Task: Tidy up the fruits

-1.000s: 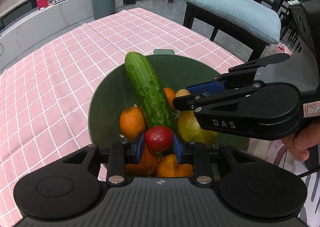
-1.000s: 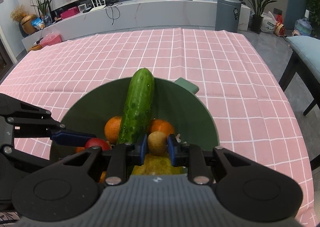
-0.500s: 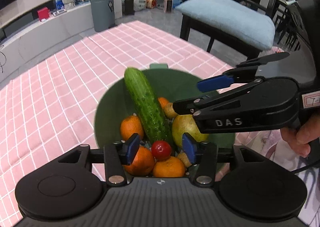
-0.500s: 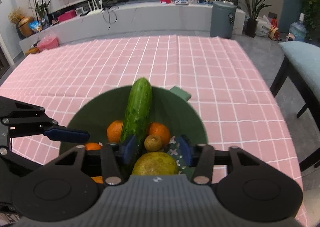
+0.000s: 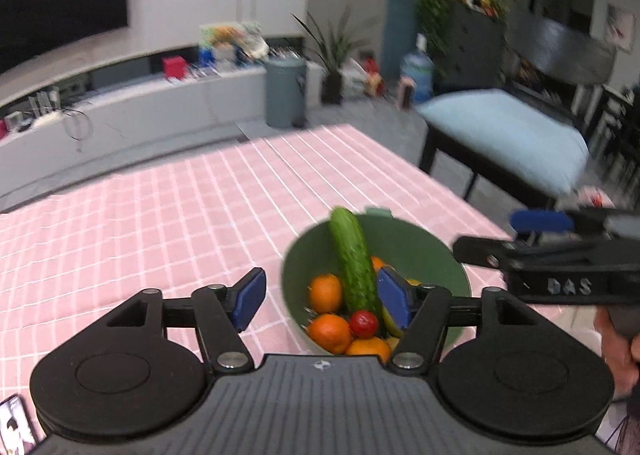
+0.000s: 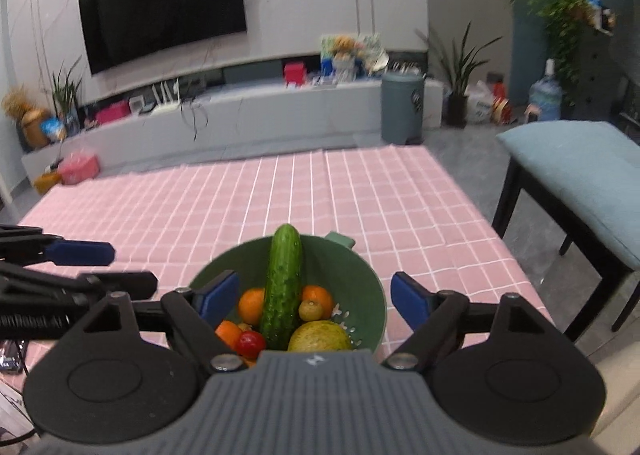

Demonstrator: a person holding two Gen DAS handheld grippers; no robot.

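Note:
A green colander bowl sits on the pink checked tablecloth. It holds a cucumber, several oranges, a red tomato, a yellow-green pear and a small brown fruit. My left gripper is open and empty, raised above and behind the bowl. My right gripper is open and empty, also raised behind the bowl. The right gripper shows at the right edge of the left wrist view.
The pink tablecloth stretches away beyond the bowl. A black chair with a light blue cushion stands off the table's right edge. A phone lies at the near left.
Both grippers let go of their fruits, the tomato and the small brown fruit, into the bowl, opened wide, and pulled up and back away from the bowl.

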